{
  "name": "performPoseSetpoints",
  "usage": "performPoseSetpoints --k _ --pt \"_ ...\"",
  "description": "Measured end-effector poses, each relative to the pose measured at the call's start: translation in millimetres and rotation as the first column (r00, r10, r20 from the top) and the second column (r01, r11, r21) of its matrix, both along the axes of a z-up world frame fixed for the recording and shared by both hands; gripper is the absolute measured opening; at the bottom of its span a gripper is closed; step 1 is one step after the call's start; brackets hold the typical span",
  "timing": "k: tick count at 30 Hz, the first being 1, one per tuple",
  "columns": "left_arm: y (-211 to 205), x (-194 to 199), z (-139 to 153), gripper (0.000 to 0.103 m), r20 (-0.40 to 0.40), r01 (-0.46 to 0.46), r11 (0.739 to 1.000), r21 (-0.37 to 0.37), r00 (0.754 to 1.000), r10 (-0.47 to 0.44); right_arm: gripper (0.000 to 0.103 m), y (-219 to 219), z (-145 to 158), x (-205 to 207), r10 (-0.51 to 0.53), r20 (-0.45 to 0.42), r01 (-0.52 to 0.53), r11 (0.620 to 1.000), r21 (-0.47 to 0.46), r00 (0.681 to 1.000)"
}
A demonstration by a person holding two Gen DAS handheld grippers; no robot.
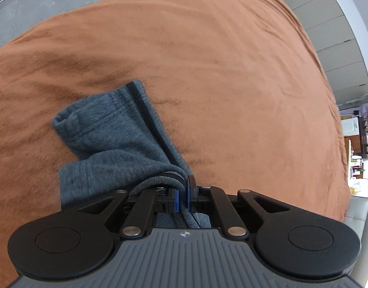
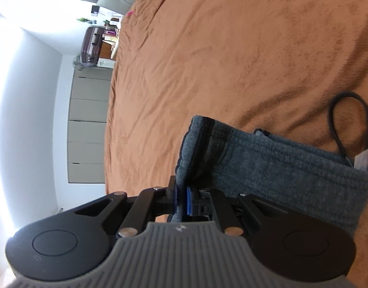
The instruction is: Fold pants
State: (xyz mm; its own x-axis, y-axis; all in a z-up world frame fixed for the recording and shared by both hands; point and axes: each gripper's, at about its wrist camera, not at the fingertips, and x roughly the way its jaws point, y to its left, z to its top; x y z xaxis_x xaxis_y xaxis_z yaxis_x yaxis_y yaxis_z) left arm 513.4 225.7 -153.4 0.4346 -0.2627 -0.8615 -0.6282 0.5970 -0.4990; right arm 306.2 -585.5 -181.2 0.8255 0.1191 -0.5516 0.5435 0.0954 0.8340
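In our left hand, the left gripper (image 1: 183, 195) is clamped on the pants (image 1: 107, 148) — its blue pads (image 1: 175, 198) pinch a bunched fold of grey-blue knit together with a dark cord that loops through the jaws. From that pinch the fabric spreads away to the upper left, ending in a hemmed edge with a dark stripe running along one side. The cloth lies over the orange-brown bedspread (image 1: 220, 60), which fills nearly the whole left wrist view.

In our right hand, the right gripper (image 2: 181, 202) is likewise closed on the pants (image 2: 280, 168), its blue pads (image 2: 189, 201) nipping a thick edge of the garment with a dark band across it. Beyond the jaws the cloth stretches to the right across the same bedspread (image 2: 208, 48), and a dark drawstring loop (image 2: 349, 122) lies on the cover just past it, beside a small white tag (image 2: 361, 159).

Farther out we see pale cabinet doors (image 2: 88, 129) and a cluttered corner with a dark suitcase (image 2: 91, 45) — well apart from the pants.
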Motion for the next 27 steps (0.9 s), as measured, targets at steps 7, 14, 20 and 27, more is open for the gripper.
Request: performPoseSetpoints --k 7,14,20,27 --pt "-7.2 32.7 -20.2 0.007 -0.055 -0.009 1.0 -0.006 0.998 0.009 0.003 -3.4 -24.9 23.0 -0.028 -0.062 0.03 0.999 0.036 0.998" --pt "-12.2 57.7 -29.3 0.015 -0.122 0.078 0.996 0.051 0.99 -0.071 0.003 -9.0 -47.0 38.4 -0.068 -0.071 0.073 0.995 0.067 0.995" --pt "-13.4 74.9 -25.4 0.02 -0.182 0.262 0.962 0.074 0.952 -0.246 0.003 -5.6 -56.9 52.1 -0.061 -0.075 0.064 0.997 0.049 0.995" --pt "8.4 75.2 -12.8 0.021 -0.215 0.292 0.957 0.003 0.934 -0.284 0.004 -2.3 -63.4 51.1 -0.081 -0.074 0.084 0.996 0.031 0.994"
